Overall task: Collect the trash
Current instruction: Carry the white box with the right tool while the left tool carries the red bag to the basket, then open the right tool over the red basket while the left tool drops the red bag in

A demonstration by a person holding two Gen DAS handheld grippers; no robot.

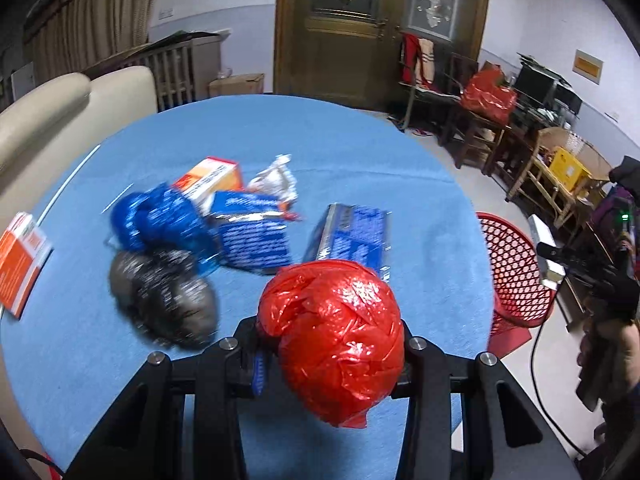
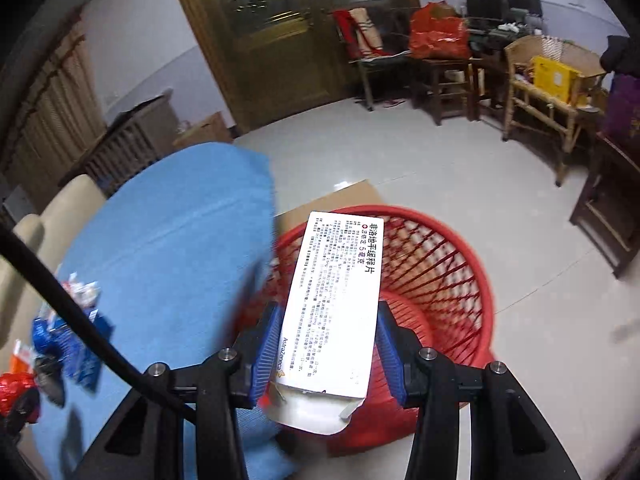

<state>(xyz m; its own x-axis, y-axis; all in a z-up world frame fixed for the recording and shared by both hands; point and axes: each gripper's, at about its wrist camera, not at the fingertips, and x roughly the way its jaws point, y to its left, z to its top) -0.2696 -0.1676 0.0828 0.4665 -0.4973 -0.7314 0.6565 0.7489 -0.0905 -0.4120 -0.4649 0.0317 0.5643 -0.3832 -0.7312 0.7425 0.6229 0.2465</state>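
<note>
My left gripper [image 1: 332, 344] is clamped on a crumpled red plastic bag [image 1: 334, 344] above the blue tablecloth [image 1: 320, 152]; my right gripper [image 2: 326, 344] pinches a white medicine box [image 2: 334, 304] between its blue pads [image 2: 266, 352], hanging over the red mesh basket [image 2: 448, 264] on the floor beside the table; blue wrappers [image 1: 248, 232], a grey wad [image 1: 168, 296] and an orange carton [image 1: 22, 256] lie on the cloth.
</note>
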